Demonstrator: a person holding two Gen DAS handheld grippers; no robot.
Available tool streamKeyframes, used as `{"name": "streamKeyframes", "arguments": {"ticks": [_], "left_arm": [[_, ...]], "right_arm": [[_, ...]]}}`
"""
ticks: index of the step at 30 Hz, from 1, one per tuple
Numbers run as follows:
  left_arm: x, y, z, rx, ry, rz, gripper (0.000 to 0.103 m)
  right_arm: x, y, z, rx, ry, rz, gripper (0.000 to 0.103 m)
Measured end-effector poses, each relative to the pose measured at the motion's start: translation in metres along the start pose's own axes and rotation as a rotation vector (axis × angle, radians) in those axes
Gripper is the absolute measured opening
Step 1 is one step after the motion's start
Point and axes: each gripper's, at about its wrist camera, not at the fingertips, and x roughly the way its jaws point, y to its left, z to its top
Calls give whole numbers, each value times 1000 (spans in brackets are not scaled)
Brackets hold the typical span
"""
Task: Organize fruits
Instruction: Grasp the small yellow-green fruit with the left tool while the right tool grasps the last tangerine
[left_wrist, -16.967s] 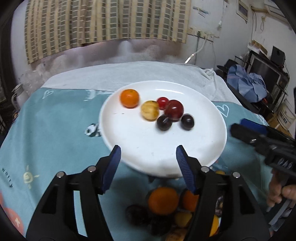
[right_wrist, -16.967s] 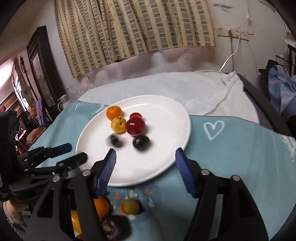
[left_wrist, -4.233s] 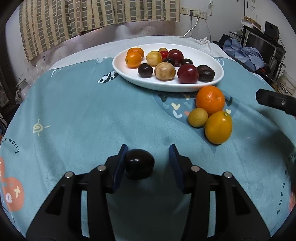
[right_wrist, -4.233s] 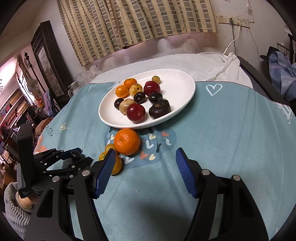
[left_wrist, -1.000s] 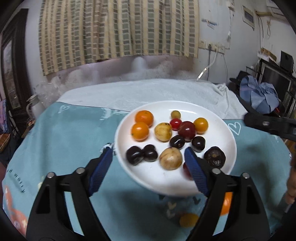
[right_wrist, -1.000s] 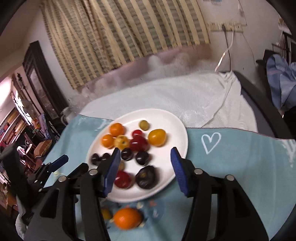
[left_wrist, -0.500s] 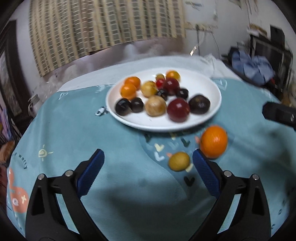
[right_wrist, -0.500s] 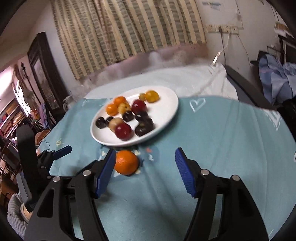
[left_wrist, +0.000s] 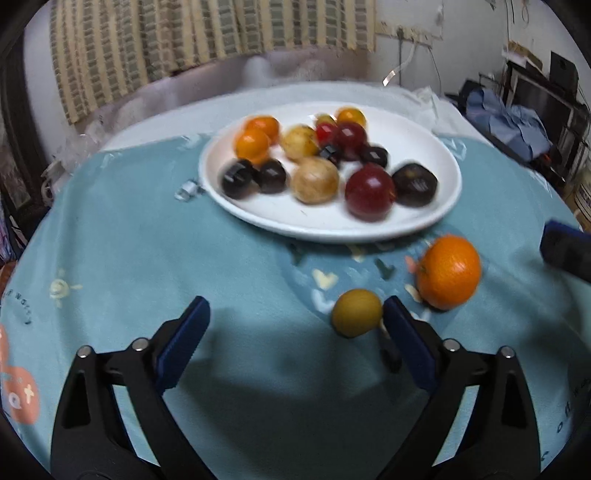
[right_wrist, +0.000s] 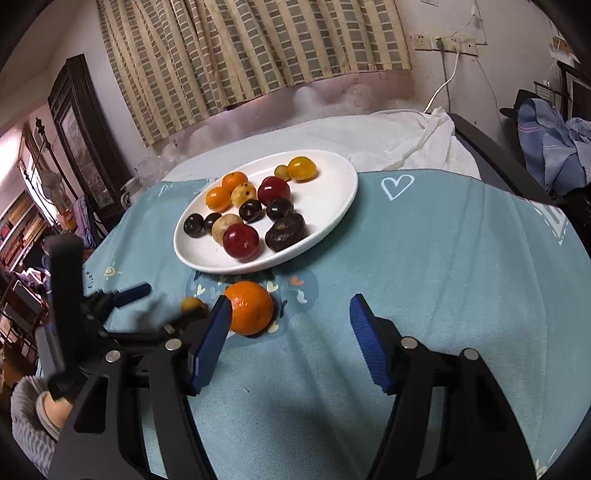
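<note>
On the left, the left gripper (left_wrist: 295, 325) hangs low over the teal tablecloth (left_wrist: 147, 258), its jaws wide apart after narrowing a little just now, with nothing pressed between them. The small yellow fruit (left_wrist: 356, 312) lies on the cloth just inside its right finger; whether they touch cannot be told. Beyond, the white plate (left_wrist: 436, 214) holds most of the fruit, red, dark, tan and orange. To the right, the big orange (left_wrist: 448, 271) sits on the cloth near the plate's edge. The right gripper (right_wrist: 290, 310) is empty, jaws apart, the orange beside its left finger.
</note>
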Motion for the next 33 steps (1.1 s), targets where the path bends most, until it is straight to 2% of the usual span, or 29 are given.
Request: {"name": "streamKeyframes", "arguments": {"ticks": [2, 5, 7, 9, 11, 14, 22, 27, 28, 29, 33], "left_arm": [[-5, 12, 1, -32, -13, -12, 77], [-8, 19, 1, -64, -11, -29, 72], [-8, 16, 1, -57, -7, -71, 65], [-5, 8, -1, -28, 8, -107, 49], [1, 0, -4, 5, 30, -112, 37], [6, -3, -7, 14, 47, -116, 36], [11, -2, 1, -19, 28, -162, 37], [18, -9, 6, 5, 41, -177, 37], [17, -10, 6, 9, 38, -174, 35], [17, -10, 6, 12, 37, -175, 27], [7, -4, 1, 5, 25, -157, 26]], "right_arm": [[1, -1, 0, 7, 6, -1, 66], [1, -4, 0, 20, 7, -5, 66], [0, -5, 0, 29, 4, -1, 66], [0, -5, 0, 30, 0, 2, 66], [-1, -4, 0, 24, -6, 0, 66], [-1, -3, 0, 13, -7, 1, 66], [7, 0, -3, -8, 13, -3, 66], [12, 2, -6, -22, 23, -3, 66], [11, 3, -7, -27, 21, -2, 66], [11, 3, -7, -31, 19, -1, 66], [11, 8, -8, -58, 12, 0, 66]]}}
